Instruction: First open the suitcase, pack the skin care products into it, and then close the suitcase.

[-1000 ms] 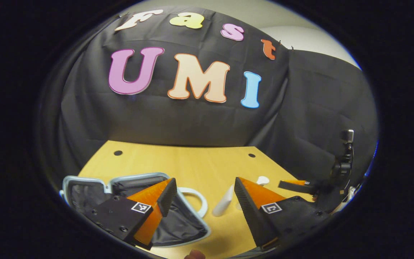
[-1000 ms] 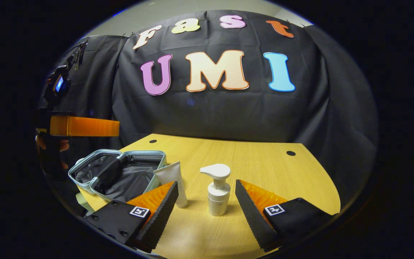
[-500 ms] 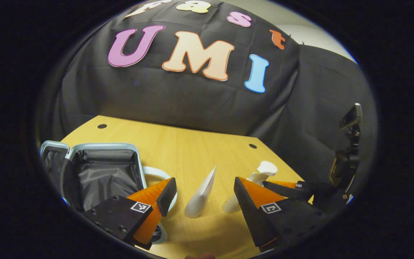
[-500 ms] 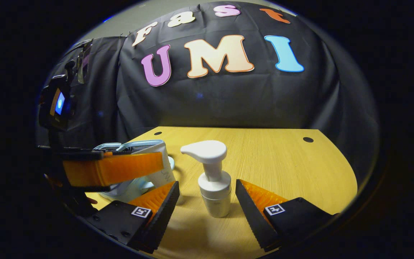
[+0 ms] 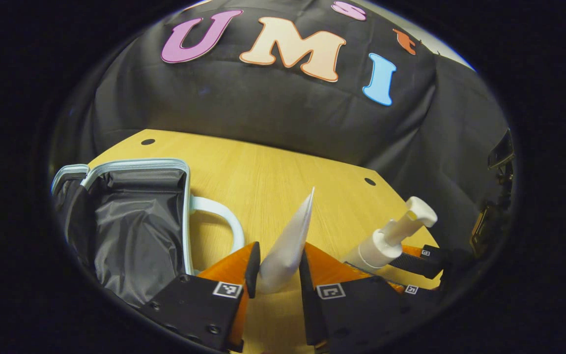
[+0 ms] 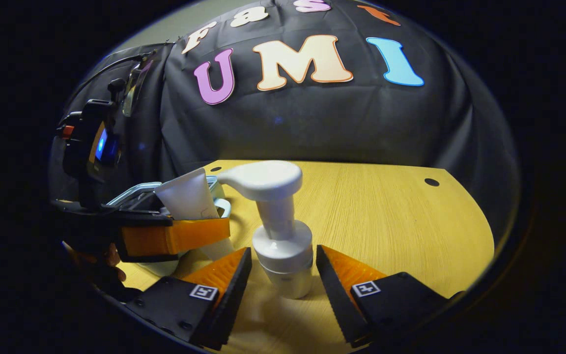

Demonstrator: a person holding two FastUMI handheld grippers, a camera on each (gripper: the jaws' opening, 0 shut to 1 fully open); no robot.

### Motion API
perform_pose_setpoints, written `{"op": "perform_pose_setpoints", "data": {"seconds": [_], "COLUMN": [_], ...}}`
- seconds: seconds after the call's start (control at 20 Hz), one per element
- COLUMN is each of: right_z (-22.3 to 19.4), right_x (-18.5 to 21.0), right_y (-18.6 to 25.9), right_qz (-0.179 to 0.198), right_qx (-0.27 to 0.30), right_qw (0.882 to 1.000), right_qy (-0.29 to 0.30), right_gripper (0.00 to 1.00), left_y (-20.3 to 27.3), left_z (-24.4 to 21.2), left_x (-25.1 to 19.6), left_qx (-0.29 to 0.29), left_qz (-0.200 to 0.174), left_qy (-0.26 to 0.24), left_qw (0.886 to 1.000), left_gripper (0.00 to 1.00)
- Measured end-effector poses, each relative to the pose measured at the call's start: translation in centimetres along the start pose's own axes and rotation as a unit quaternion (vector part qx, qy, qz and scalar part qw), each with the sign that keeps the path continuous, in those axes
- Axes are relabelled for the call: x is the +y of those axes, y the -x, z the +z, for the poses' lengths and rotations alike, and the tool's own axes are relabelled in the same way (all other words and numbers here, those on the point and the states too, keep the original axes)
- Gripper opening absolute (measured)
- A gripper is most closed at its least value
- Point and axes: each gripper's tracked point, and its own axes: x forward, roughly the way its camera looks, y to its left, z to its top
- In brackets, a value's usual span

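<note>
Both tongs have advanced: left point(image 5: 277, 268) now pinching the tube point(image 5: 288, 246), right point(image 6: 283, 275) open around the pump bottle point(image 6: 283, 246).

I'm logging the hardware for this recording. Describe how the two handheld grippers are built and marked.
The left gripper and the right gripper match: each ends in two wedge-shaped jaws with ribbed inner faces, mounted on angular black blocks dotted with screws. Each block carries a small square black-and-white tag. In the right gripper view, the left gripper's body carries a black camera unit with a small lit screen on top.
</note>
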Motion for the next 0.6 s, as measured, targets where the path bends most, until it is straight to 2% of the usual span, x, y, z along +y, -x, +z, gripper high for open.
{"op": "perform_pose_setpoints", "data": {"seconds": [0.1,0.15,0.2,0.45,0.6], "right_z": [0.1,0.0,0.1,-0.1,0.0], "right_x": [-0.4,-0.4,-0.4,-0.9,-1.3], "right_y": [-0.1,-0.1,-0.1,0.1,0.4], "right_qz": [-0.001,0.0,0.0,0.002,0.002], "right_qx": [-0.001,-0.002,-0.002,0.003,0.012], "right_qw": [1.0,1.0,1.0,1.0,1.0], "right_qy": [-0.001,0.0,0.002,-0.005,-0.016], "right_gripper": [0.74,0.63,0.65,0.63,0.63], "left_y": [0.2,0.4,0.5,3.8,7.5], "left_z": [0.4,0.4,0.7,4.3,7.2], "left_x": [0.2,-0.1,-0.1,0.8,3.7], "left_qx": [0.003,0.005,0.006,-0.004,-0.008], "left_qz": [0.001,-0.004,-0.007,-0.001,0.026], "left_qy": [0.001,0.008,0.015,0.025,0.021], "left_qw": [1.0,1.0,1.0,1.0,0.999], "left_gripper": [0.34,0.3,0.29,0.28,0.29]}}
